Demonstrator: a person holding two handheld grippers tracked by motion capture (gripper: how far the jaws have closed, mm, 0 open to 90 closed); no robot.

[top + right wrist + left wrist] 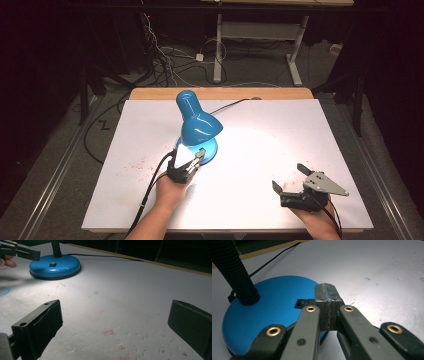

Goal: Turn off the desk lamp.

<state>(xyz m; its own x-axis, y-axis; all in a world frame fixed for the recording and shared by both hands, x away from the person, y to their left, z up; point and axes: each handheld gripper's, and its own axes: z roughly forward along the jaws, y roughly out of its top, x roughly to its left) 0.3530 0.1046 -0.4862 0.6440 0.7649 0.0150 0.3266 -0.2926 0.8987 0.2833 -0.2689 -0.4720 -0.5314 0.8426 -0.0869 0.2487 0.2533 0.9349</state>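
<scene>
**Lamp lit as closed gripper hovers at its switch**

Lamp (196,125), blue, stands toward the far side of the white table (300,135), its shade tilted and light pooling beside it. At the lamp's near rim, the left gripper (200,155) has its jaws pressed together, empty, tips over the base just beside the black switch (301,303). Well to the lamp's right, the right gripper (289,176) sits wide open, holding nothing.
</scene>
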